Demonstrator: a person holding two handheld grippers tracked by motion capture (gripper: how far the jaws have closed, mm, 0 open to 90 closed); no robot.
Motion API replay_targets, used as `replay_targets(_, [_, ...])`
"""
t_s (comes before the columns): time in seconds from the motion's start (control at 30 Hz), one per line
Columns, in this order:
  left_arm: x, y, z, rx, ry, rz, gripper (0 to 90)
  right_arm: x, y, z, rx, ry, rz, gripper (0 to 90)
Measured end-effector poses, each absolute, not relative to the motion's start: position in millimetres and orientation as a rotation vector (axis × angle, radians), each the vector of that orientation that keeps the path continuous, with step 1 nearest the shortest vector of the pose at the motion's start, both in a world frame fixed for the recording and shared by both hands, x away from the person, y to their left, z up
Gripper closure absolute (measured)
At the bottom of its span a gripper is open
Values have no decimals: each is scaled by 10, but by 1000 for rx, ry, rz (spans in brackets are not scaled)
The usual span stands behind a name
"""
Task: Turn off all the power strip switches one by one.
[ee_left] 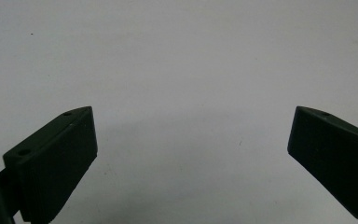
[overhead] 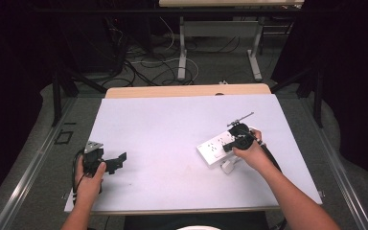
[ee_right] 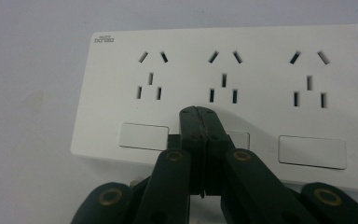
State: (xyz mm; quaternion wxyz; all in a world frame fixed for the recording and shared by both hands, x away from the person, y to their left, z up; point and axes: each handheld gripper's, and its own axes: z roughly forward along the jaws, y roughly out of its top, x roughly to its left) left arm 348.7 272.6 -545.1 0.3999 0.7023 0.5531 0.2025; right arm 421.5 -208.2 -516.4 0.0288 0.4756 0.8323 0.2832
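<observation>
Lying under right gripper (ee_right: pixel 199 112): power strip (ee_right: pixel 261 70)

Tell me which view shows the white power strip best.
The right gripper view: the white rectangular plastic power strip lies close up, its sockets and rocker switches plain, the shut right tool over its middle switch. The high view shows it small, partly behind the right hand.

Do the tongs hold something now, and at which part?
Nothing is held. The right tongs are shut with nothing between them, tips over the power strip at its middle switch. The left tongs are open above bare table.
</observation>
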Motion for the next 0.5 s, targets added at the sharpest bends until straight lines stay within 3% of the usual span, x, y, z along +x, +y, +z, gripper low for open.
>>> replay_targets(0.5, [3488,2727,-5450,1782,1402,508,13,4208,-2066,-5153,1491,2556,856,900])
